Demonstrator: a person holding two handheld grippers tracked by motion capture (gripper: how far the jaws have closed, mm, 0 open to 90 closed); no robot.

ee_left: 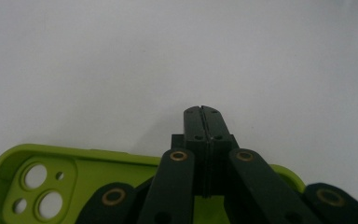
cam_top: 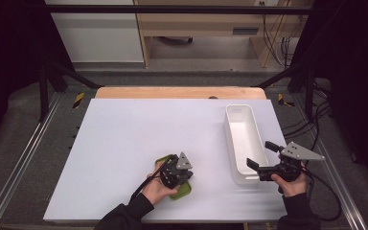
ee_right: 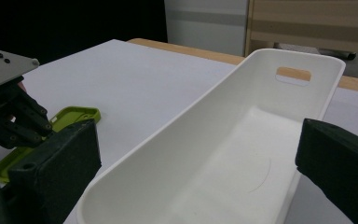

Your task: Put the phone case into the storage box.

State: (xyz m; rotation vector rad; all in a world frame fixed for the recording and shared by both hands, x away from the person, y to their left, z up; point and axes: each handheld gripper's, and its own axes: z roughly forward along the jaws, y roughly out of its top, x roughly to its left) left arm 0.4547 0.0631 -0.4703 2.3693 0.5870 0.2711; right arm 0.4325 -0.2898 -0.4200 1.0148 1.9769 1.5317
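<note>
Phone case (cam_top: 181, 190), lime green, lay flat on the white surface (cam_top: 124, 143), near edge, a bit left of centre. Open side faced up; camera cutouts visible at one end in the left gripper view (ee_left: 39, 186). Left gripper (cam_top: 178, 168) sat right over it, covering most of it from above. Its jaws were pressed together, tips meeting with nothing between them, poking out past the case's far edge above bare surface. Couldn't tell whether the gripper body touched the case. A hand (cam_top: 158, 188) in a dark sleeve held that gripper from the near side.

White bin (cam_top: 242, 143), long and narrow, stood to the right of the case, well apart, running near-to-far by the surface's right edge. Empty inside, handle slot in its far end wall (ee_right: 292, 73).

Right gripper (cam_top: 260, 157) was at the bin's near end, held level. Its jaws were spread wide, one on each side of the bin's near end wall, not pinching it; contact with the walls unclear.

Wooden strip (cam_top: 179, 92) ran along the far edge of the surface.
</note>
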